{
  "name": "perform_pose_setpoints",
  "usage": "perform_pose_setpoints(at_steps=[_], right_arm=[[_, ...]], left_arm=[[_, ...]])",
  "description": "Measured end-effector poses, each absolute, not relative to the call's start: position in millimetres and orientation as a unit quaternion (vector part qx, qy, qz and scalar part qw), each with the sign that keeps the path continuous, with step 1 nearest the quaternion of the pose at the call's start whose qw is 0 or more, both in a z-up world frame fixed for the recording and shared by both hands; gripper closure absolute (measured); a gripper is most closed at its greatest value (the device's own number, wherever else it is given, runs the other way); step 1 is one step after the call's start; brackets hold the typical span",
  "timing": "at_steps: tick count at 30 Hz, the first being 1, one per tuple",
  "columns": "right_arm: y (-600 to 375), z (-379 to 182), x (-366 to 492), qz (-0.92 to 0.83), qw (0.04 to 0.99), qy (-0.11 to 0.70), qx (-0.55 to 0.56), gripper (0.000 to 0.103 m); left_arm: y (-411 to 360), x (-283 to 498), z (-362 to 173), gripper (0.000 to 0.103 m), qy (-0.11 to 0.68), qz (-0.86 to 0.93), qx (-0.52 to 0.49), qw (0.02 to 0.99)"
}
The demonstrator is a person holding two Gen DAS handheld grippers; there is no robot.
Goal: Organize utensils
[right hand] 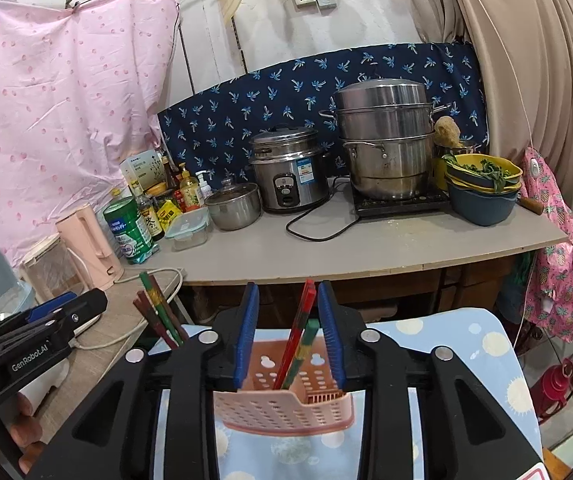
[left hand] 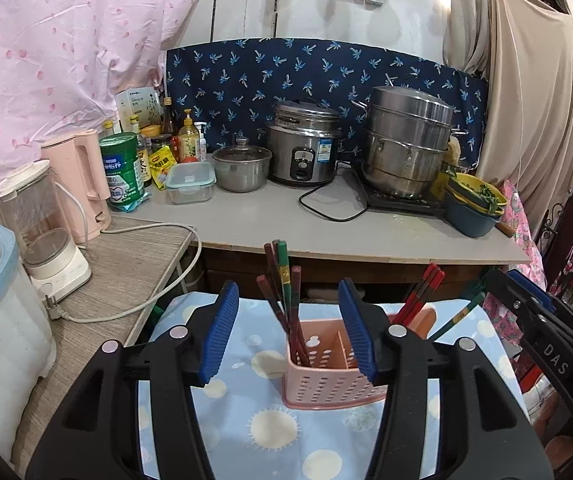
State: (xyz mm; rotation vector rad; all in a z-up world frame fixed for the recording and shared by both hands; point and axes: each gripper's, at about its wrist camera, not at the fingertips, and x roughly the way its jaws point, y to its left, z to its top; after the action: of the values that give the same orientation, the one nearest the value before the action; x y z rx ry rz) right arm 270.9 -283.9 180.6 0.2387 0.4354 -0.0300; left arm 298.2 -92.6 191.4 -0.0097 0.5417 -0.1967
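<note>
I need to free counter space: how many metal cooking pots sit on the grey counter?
3: a small lidded pot at left, a rice cooker in the middle, a tall stacked steamer on the right. Others may be hidden behind them.

The perforated holder (left hand: pixel 328 376) was pale pink and stood on a light blue cloth (left hand: pixel 246 432) patterned with cream suns and dots, while the chopsticks (left hand: pixel 284 292) in it were dark red, some banded green and yellow. Both grippers were black with ribbed blue pads (right hand: pixel 246 332). Behind, a navy cloth (left hand: pixel 318 76) carried small blue-and-white palm trees, and a pink sheet (right hand: pixel 66 100) showed darker pink spots.
</note>
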Motion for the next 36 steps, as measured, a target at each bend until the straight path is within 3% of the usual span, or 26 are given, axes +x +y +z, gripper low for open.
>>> perform_pose_setpoints(at_steps=[4,23,36], right_arm=[[-278.8,174.2,257.0,-0.015,0.969,0.224,0.107,0.070],[-245.2,147.4,191.5,-0.007,0.965,0.254,0.072,0.039],[-221.9,129.7,138.8,-0.024,0.961,0.272,0.050,0.028]], left_arm=[[-91.9,287.2,185.0,0.048,0.270,-0.084,0.010,0.959],[-77.4,230.1,158.7,0.018,0.284,-0.049,0.035,0.957],[-68.0,186.8,131.7,0.016,0.321,-0.035,0.039,0.946]])
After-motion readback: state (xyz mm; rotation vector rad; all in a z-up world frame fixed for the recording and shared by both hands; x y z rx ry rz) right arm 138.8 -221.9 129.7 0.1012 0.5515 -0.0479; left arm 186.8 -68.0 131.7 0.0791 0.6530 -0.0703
